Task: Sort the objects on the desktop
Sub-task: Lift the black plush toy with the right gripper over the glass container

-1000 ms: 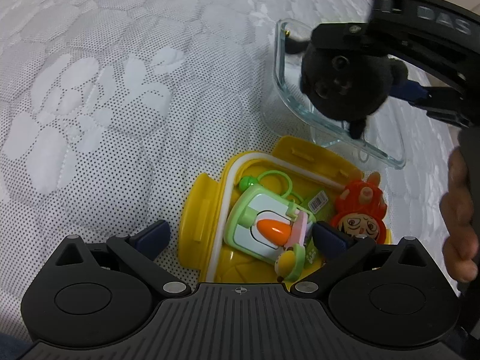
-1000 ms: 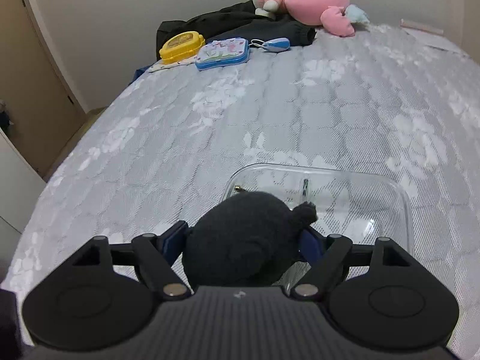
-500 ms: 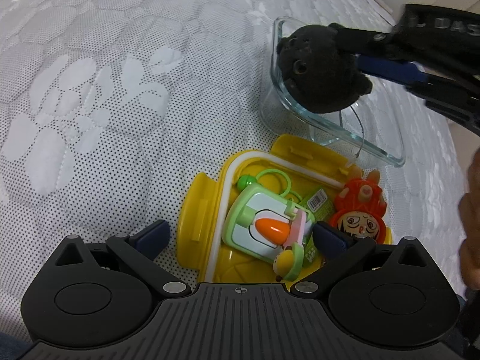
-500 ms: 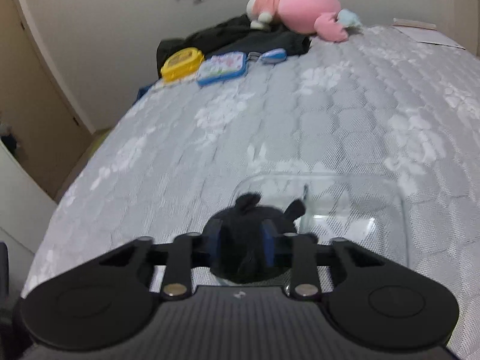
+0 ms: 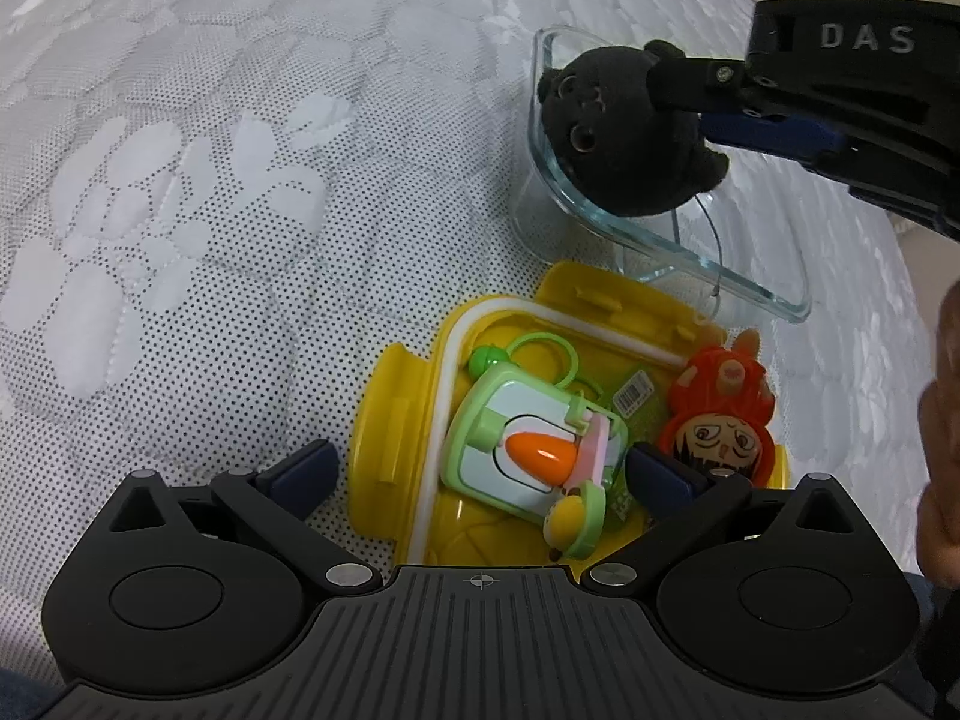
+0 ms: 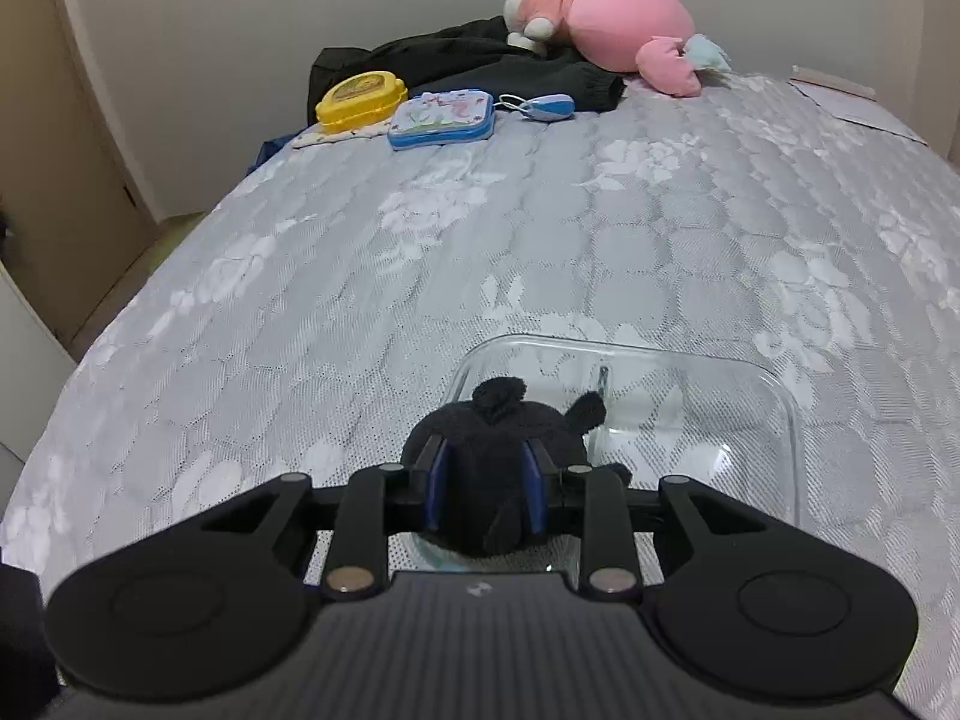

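Note:
My right gripper (image 6: pixel 485 489) is shut on a black plush toy (image 6: pixel 498 438) and holds it over the near left part of a clear glass dish (image 6: pixel 774 402). In the left wrist view the black plush toy (image 5: pixel 618 138) hangs at the dish's (image 5: pixel 744 294) left end, held by the right gripper (image 5: pixel 690 105). My left gripper (image 5: pixel 480 468) is open above an open yellow box (image 5: pixel 396 414) that holds a green toy with an orange carrot (image 5: pixel 528 444) and a red-haired figure (image 5: pixel 717 414).
At the far end of the grey quilted bed (image 6: pixel 540 240) lie a closed yellow box (image 6: pixel 360 93), a blue case (image 6: pixel 441 117), a blue oval item (image 6: pixel 549 105), dark clothing (image 6: pixel 480 57) and a pink plush (image 6: pixel 612 21). A hand (image 5: pixel 939 456) shows at the right edge.
My right gripper has closed tighter on the black plush toy and carried it lower and forward over the glass dish. My left gripper has stayed open over the yellow box.

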A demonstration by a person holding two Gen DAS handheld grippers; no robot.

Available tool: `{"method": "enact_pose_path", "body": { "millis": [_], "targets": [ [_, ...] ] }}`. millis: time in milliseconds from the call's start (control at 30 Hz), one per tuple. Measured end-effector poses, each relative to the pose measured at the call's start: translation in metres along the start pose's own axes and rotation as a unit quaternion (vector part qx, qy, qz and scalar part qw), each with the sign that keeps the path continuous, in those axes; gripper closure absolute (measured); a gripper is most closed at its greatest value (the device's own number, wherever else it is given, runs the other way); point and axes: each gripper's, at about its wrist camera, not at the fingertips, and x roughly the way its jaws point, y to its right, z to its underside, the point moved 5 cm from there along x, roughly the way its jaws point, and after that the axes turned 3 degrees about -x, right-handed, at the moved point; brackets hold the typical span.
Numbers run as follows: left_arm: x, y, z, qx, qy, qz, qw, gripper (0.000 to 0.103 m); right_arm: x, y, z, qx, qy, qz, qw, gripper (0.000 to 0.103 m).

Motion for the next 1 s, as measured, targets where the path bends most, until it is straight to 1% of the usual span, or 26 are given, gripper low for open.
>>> {"method": "enact_pose_path", "body": {
  "millis": [67, 100, 167, 233, 333, 500, 733, 800, 833, 867, 900, 967, 1000],
  "targets": [
    [-0.001, -0.001, 0.0, -0.004, 0.0, 0.002, 1.0, 0.0, -0.005, 0.0, -0.003, 0.019, 0.005, 0.0, 1.0, 0.04],
    [-0.001, -0.001, 0.0, -0.005, 0.0, 0.002, 1.0, 0.0, -0.008, 0.001, -0.006, 0.032, 0.013, -0.002, 0.999, 0.037],
    [-0.002, 0.0, 0.0, -0.004, 0.0, 0.002, 1.0, 0.0, -0.012, 0.001, -0.013, 0.048, 0.025, -0.004, 0.999, 0.034],
    [-0.002, 0.001, 0.001, -0.001, -0.001, 0.0, 1.0, 0.0, -0.01, -0.001, -0.019, 0.049, 0.026, -0.003, 0.998, 0.03],
    [-0.003, 0.002, 0.002, 0.0, -0.001, -0.001, 1.0, 0.0, -0.004, -0.009, -0.024, 0.022, 0.027, 0.01, 0.999, 0.03],
    [-0.005, 0.003, 0.003, 0.001, -0.002, -0.002, 1.0, 0.0, 0.009, -0.019, -0.022, -0.026, 0.026, 0.045, 0.998, 0.024],
    [-0.008, 0.006, 0.005, 0.005, -0.002, -0.005, 1.0, 0.0, 0.021, -0.017, -0.013, -0.04, 0.014, 0.065, 0.997, 0.024],
    [-0.009, 0.006, 0.006, 0.005, -0.002, -0.005, 1.0, 0.0, 0.025, -0.012, -0.01, -0.037, 0.01, 0.068, 0.997, 0.033],
    [-0.01, 0.007, 0.006, 0.005, -0.002, -0.005, 1.0, 0.0, 0.025, -0.009, -0.009, -0.025, 0.014, 0.049, 0.998, 0.047],
    [-0.011, 0.007, 0.007, 0.005, -0.002, -0.005, 1.0, 0.0, 0.024, -0.006, -0.008, -0.006, 0.015, 0.027, 0.999, 0.054],
    [-0.011, 0.007, 0.007, 0.005, -0.002, -0.005, 1.0, 0.0, 0.022, -0.002, -0.01, 0.013, 0.018, 0.023, 0.999, 0.056],
    [-0.012, 0.008, 0.008, 0.006, -0.002, -0.005, 1.0, 0.0, 0.014, 0.003, -0.014, 0.032, 0.047, 0.019, 0.998, 0.073],
    [-0.013, 0.008, 0.009, 0.006, -0.002, -0.005, 1.0, 0.0, 0.01, 0.005, -0.019, 0.036, 0.062, 0.022, 0.997, 0.077]
  ]
}}
